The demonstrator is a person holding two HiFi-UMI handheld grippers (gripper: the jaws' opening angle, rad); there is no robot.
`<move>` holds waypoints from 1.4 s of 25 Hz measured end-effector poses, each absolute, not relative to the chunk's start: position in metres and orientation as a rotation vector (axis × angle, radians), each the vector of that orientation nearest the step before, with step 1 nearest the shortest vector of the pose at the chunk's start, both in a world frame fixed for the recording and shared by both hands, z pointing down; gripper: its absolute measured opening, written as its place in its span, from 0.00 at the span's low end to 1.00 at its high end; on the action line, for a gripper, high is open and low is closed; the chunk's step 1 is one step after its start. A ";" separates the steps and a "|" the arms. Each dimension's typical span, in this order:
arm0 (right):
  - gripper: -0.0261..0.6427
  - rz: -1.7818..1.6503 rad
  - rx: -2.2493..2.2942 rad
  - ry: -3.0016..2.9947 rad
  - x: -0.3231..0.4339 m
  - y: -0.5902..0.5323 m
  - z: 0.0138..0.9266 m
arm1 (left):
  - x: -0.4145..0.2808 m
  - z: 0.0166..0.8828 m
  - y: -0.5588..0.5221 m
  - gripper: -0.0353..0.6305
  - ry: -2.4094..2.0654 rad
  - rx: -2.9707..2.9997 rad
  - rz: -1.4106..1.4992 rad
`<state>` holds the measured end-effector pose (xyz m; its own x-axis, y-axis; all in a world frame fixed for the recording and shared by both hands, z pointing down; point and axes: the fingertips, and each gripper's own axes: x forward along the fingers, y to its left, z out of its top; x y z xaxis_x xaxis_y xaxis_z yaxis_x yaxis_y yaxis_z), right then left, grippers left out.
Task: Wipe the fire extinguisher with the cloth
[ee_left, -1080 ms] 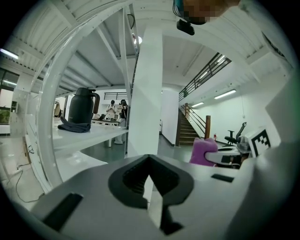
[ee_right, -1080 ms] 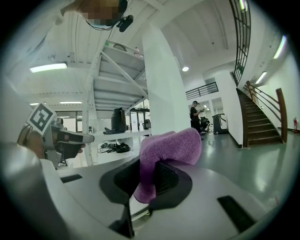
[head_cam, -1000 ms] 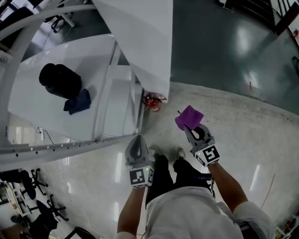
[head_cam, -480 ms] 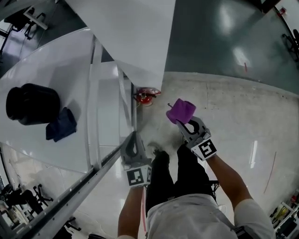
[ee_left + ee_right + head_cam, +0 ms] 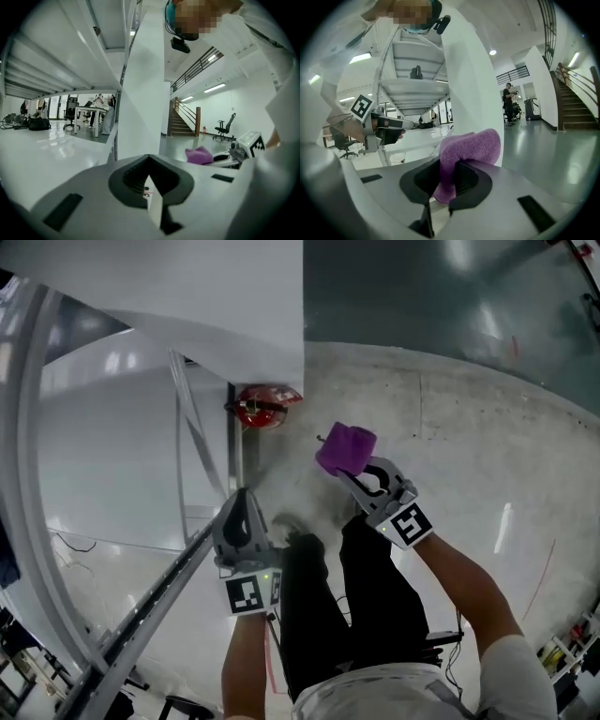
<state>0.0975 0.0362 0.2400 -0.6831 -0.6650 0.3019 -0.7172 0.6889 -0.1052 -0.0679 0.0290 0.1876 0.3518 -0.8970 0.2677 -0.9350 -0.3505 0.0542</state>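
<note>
A red fire extinguisher (image 5: 261,409) stands on the floor at the foot of a white pillar (image 5: 234,287), seen from above in the head view. Neither gripper view shows it. My right gripper (image 5: 354,468) is shut on a folded purple cloth (image 5: 345,448), which sits to the right of the extinguisher and a little nearer me. In the right gripper view the cloth (image 5: 468,150) bulges out between the jaws of my right gripper (image 5: 443,180). My left gripper (image 5: 246,501) is shut and empty, below the extinguisher beside a white frame leg. Its closed jaws (image 5: 149,178) hold nothing.
A white metal frame with slanted bars (image 5: 178,559) fills the left side, and a white table surface (image 5: 103,465) lies under it. My legs and dark shoes (image 5: 305,545) stand between the grippers. Stairs (image 5: 180,124) and an office chair (image 5: 225,129) are far off. A person (image 5: 508,101) stands in the distance.
Both grippers have sunk toward the floor, the right one still holding the cloth. The extinguisher looks bigger and closer. The black bag and blue cloth on the table have left the view.
</note>
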 end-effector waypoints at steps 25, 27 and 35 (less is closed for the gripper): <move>0.12 0.329 0.918 -2.620 0.077 -0.078 0.668 | -0.109 0.494 -0.021 0.06 -1.699 2.431 0.217; 0.12 0.381 0.913 -2.572 0.075 -0.082 0.700 | -0.115 0.505 -0.018 0.06 -1.703 2.429 0.211; 0.12 0.521 0.866 -2.388 0.059 -0.116 0.803 | -0.130 0.506 -0.003 0.06 -1.700 2.421 0.218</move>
